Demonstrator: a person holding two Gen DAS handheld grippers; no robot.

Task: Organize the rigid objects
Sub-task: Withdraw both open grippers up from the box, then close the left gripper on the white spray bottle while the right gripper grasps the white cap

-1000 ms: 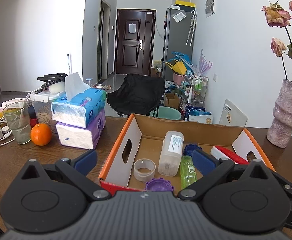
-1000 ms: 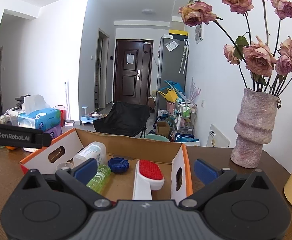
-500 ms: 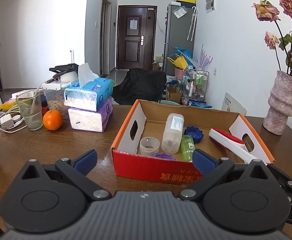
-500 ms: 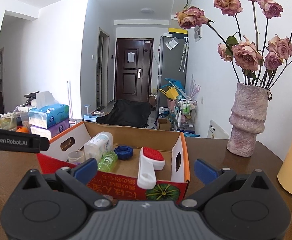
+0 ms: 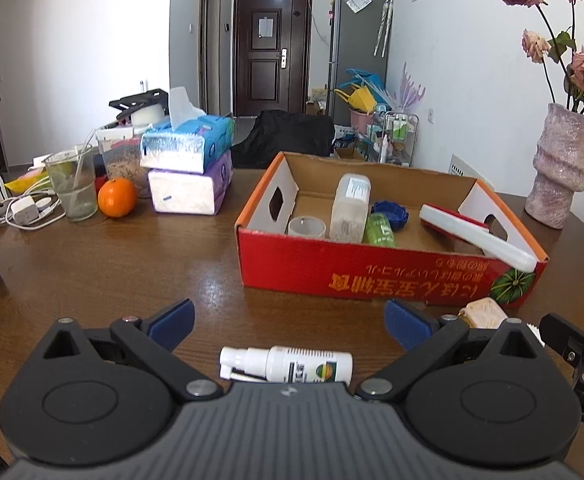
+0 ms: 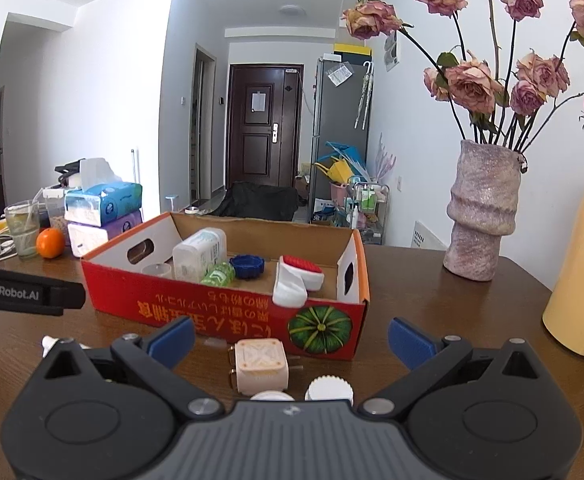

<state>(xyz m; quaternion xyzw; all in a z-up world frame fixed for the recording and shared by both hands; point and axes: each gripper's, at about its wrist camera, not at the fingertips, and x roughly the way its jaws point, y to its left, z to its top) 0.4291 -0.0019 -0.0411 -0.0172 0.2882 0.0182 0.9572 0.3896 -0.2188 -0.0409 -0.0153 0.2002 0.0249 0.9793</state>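
Observation:
A red cardboard box (image 5: 371,276) (image 6: 228,312) on the brown table holds a white bottle (image 5: 349,206), a green bottle (image 5: 379,229), a blue lid (image 5: 389,212), a clear cup (image 5: 307,226) and a red-and-white brush (image 5: 471,232). My left gripper (image 5: 290,320) is open and empty, above a white spray bottle (image 5: 288,365) lying on the table. My right gripper (image 6: 290,336) is open and empty, over a cream plug adapter (image 6: 260,364) and two white caps (image 6: 328,389) in front of the box.
Stacked tissue packs (image 5: 188,168), an orange (image 5: 116,197), a glass (image 5: 72,182) and chargers (image 5: 24,210) sit at the left. A pink vase of dried roses (image 6: 483,212) and a yellow bottle (image 6: 583,280) stand at the right.
Both grippers have pulled back from the box toward the table's near edge. The spray bottle, plug adapter and white caps have come into view below them.

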